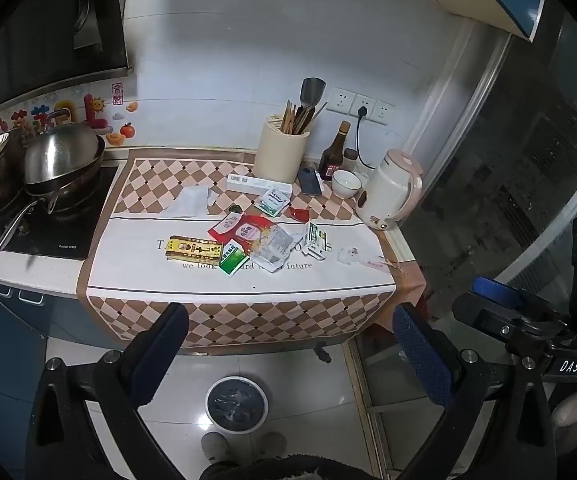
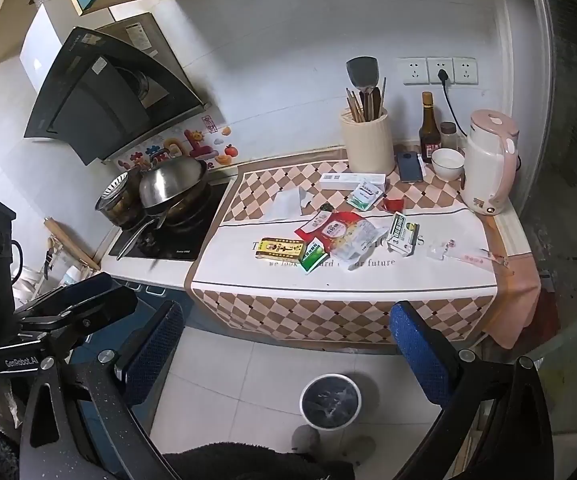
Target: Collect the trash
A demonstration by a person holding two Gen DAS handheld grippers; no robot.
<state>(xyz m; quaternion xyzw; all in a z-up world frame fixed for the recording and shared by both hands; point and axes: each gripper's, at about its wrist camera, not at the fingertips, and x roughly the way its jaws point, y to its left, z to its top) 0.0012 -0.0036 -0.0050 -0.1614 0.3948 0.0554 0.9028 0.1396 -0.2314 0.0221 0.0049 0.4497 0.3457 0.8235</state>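
Note:
Trash lies on the checked cloth of the counter: a yellow box (image 1: 194, 248) (image 2: 282, 249), a green packet (image 1: 233, 258) (image 2: 314, 255), a red and clear wrapper pile (image 1: 254, 236) (image 2: 340, 234), a green-white box (image 1: 315, 239) (image 2: 403, 232), a white tissue (image 1: 188, 202) (image 2: 286, 202) and clear plastic scraps (image 1: 348, 256) (image 2: 440, 249). A white bin with a black liner (image 1: 236, 404) (image 2: 330, 400) stands on the floor below. My left gripper (image 1: 288, 356) and right gripper (image 2: 288, 352) are both open and empty, held back from the counter above the floor.
A stove with a lidded wok (image 1: 62, 164) (image 2: 174, 184) is at the left. A utensil holder (image 1: 282, 152), sauce bottle (image 1: 334, 152), bowl (image 1: 346, 183), phone (image 1: 311, 181) and pink kettle (image 1: 392, 190) (image 2: 488, 160) stand at the back right. Glass door at right.

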